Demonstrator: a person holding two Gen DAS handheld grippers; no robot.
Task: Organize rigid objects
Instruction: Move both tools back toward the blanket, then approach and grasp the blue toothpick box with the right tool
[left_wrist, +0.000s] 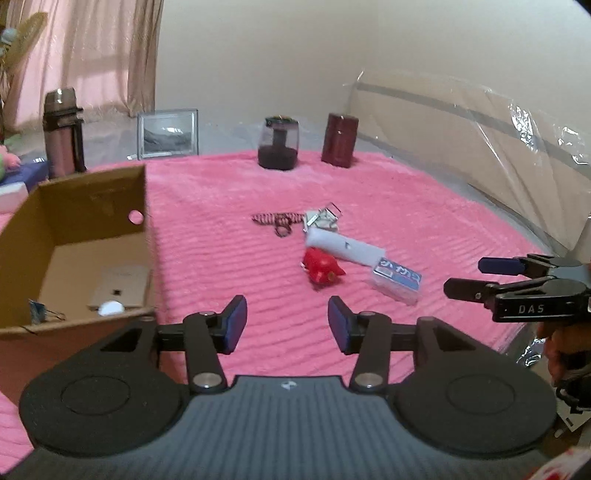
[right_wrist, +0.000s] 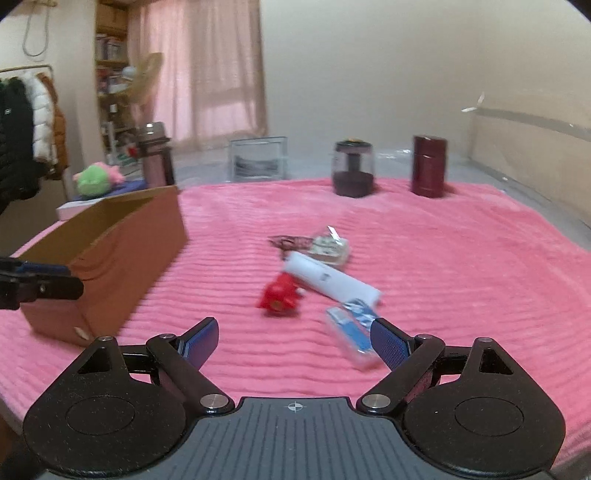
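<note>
Both the left tongs (left_wrist: 287, 325) and the right tongs (right_wrist: 291, 341) are held spread wide and empty above open pink ribbed cloth (left_wrist: 207, 206). The red plastic toy (left_wrist: 322, 267), white cylinder (left_wrist: 343, 246) and blue-labelled clear packet (left_wrist: 397, 282) are clustered mid-cloth, right of the open brown cardboard box (left_wrist: 92, 206), whose contents are partly hidden.

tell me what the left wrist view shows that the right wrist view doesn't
Only the left wrist view looks into the brown cardboard box, showing a flat tan carton and a white ball inside. Only the right wrist view shows the green plush toy and hanging coats. Both show the red toy, white tube, blue-labelled clear packet, and both grippers, left and right, open and empty.
</note>
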